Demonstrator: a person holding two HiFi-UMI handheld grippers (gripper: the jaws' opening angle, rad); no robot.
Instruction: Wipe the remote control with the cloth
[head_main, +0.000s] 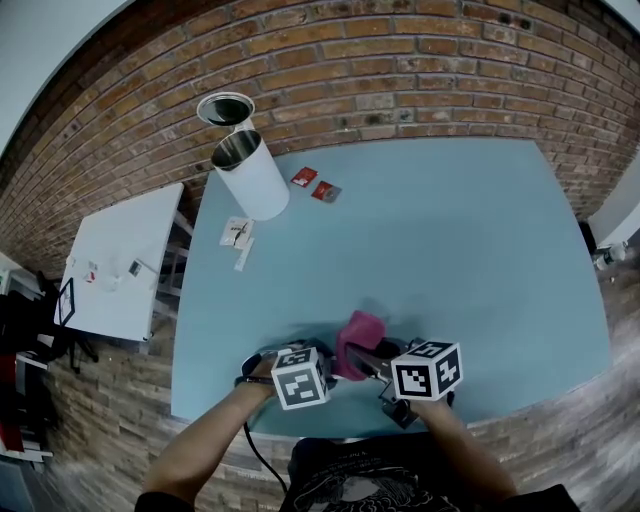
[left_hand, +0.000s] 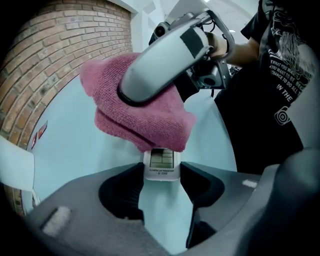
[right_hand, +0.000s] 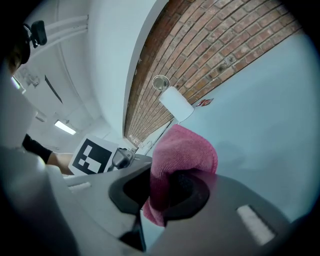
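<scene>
The remote control, small and pale with grey buttons, stands on the light blue table near its front edge. My left gripper points steeply down, shut on the remote's lower end with a jaw pressing each side. A folded pink cloth lies over the remote's far end and hides most of it. My right gripper is shut on that cloth; one of its grey fingers lies across the top of the fold. In the head view the cloth sits between the two marker cubes.
A white cylindrical bin stands at the table's far left, with a metal-rimmed can behind it. Two red packets and a paper slip lie nearby. A white side table stands to the left, under a brick wall.
</scene>
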